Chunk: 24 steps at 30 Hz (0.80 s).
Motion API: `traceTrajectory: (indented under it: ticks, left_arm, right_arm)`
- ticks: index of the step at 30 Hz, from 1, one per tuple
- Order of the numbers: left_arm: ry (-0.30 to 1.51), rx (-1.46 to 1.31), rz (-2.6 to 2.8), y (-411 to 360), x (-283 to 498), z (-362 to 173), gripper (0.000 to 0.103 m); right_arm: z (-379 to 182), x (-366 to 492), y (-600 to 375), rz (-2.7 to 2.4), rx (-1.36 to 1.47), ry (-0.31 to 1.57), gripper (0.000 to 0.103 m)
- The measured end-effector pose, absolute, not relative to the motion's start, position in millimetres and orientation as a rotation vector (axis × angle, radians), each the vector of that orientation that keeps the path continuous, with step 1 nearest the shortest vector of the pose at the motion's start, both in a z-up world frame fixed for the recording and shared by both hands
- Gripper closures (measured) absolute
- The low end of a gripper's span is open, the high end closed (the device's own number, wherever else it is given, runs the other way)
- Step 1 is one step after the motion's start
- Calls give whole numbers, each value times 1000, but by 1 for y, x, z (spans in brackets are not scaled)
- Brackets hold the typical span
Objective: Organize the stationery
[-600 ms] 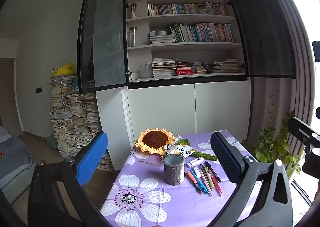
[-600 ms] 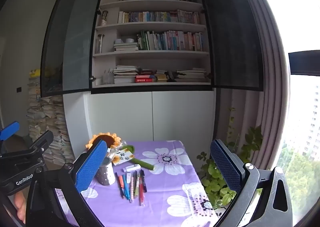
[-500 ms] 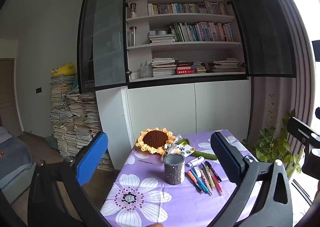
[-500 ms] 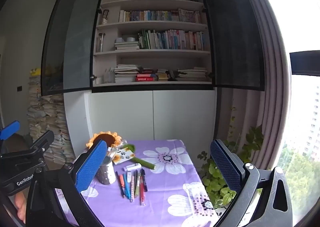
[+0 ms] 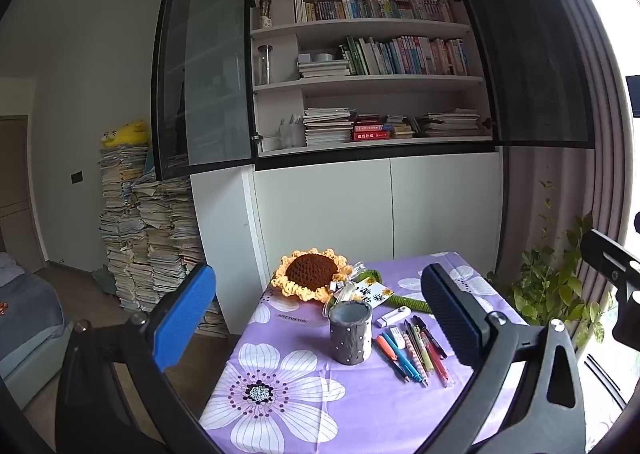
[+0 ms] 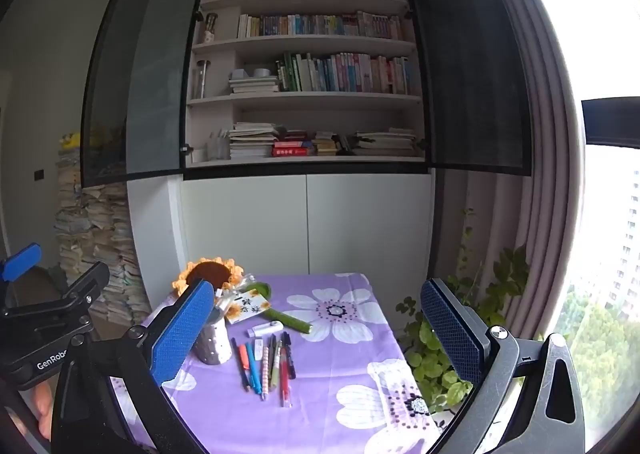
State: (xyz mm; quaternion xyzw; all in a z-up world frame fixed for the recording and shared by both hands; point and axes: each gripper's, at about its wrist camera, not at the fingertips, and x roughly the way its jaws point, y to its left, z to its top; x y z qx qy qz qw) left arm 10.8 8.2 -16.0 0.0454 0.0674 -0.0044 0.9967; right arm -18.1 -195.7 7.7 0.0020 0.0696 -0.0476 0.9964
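A purple flowered tablecloth (image 5: 360, 406) lies ahead of both grippers, left (image 5: 320, 318) and right (image 6: 320, 330), jaws apart, empty. The grey pen cup (image 5: 351, 332) looks empty from the left; pens (image 6: 266, 364) lie beside it. Only the right view shows the window.

Ahead of the left gripper (image 5: 316, 310) we see a matt purple cloth (image 5: 360, 406) printed with flowers. Between its textured, rubbery-looking pads stands a dull grey pen cup (image 5: 351, 332), perhaps felt or cement; we cannot tell. Beyond it lies a yarn-crocheted sunflower (image 5: 310, 274). Right of the cup, glossy plastic pens (image 5: 412, 350) catch light.
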Motion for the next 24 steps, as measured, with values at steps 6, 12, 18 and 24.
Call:
traceTrajectory:
  ticks: [6, 12, 18, 24]
  left_arm:
    - [129, 105, -3, 5, 11, -13, 1]
    - [143, 110, -3, 1, 13, -12, 1]
    - [151, 113, -4, 1, 15, -12, 1]
    - [154, 114, 2, 1, 18, -11, 1]
  right_arm:
    - [5, -12, -201, -90, 11, 156, 0]
    - [8, -13, -196, -87, 7, 159, 0]
    - [9, -10, -200, -91, 20, 165, 0]
    - [9, -8, -198, -83, 14, 176, 0]
